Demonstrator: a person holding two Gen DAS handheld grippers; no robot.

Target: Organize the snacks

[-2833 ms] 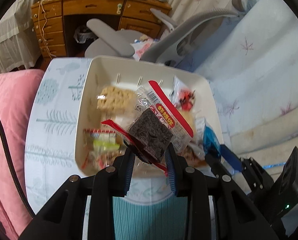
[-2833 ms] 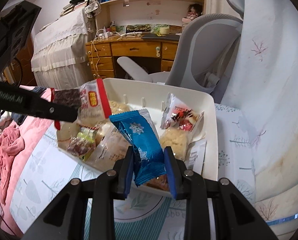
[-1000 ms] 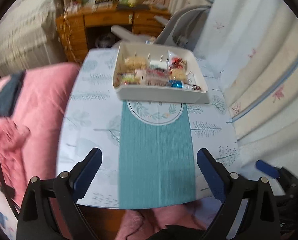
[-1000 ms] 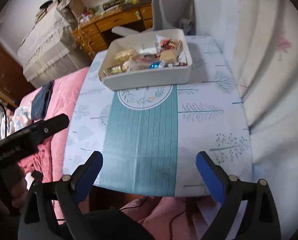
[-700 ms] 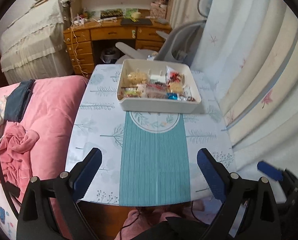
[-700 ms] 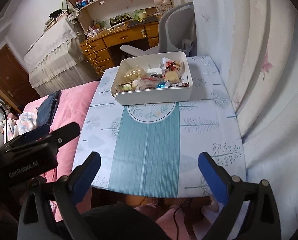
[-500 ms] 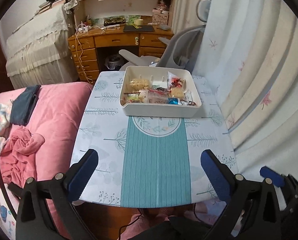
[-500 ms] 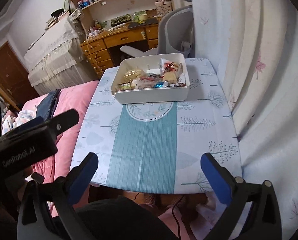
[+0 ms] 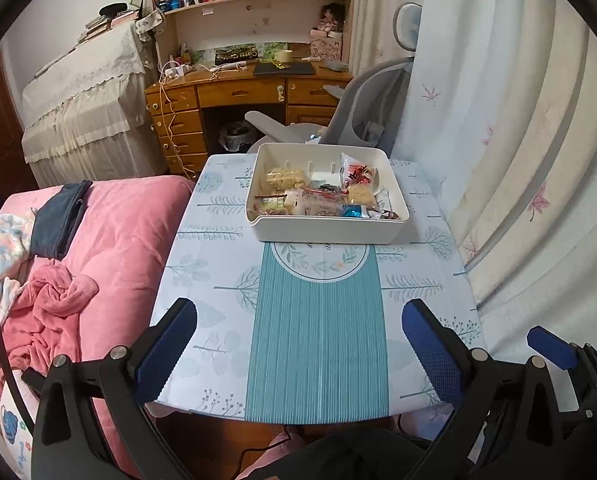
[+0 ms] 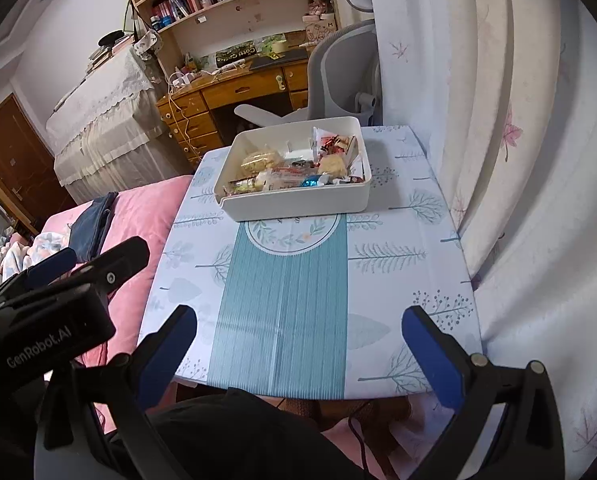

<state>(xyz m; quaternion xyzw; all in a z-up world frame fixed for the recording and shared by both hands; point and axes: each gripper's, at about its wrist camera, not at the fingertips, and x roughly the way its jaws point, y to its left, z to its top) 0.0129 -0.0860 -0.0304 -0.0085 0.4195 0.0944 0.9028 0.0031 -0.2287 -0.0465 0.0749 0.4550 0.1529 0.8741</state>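
Note:
A white bin (image 9: 326,230) (image 10: 298,204) stands at the far end of the table and holds several wrapped snacks (image 9: 322,200) (image 10: 294,172), among them a blue packet (image 9: 352,211) and a red-and-white packet (image 9: 356,171). My left gripper (image 9: 298,344) is wide open and empty, held back over the table's near edge. My right gripper (image 10: 298,344) is also wide open and empty at the near edge. The left gripper's body shows at the left of the right wrist view (image 10: 58,292).
The table (image 9: 218,280) has a white leaf-print cloth with a teal striped runner (image 9: 318,340). A pink bed (image 9: 98,248) lies on the left, curtains (image 9: 518,140) on the right. A grey office chair (image 9: 362,120) and a wooden desk (image 9: 238,96) stand behind.
Both grippers let go of their snack packets into the bin, opened wide and pulled far back and up from the bin to the table's near edge.

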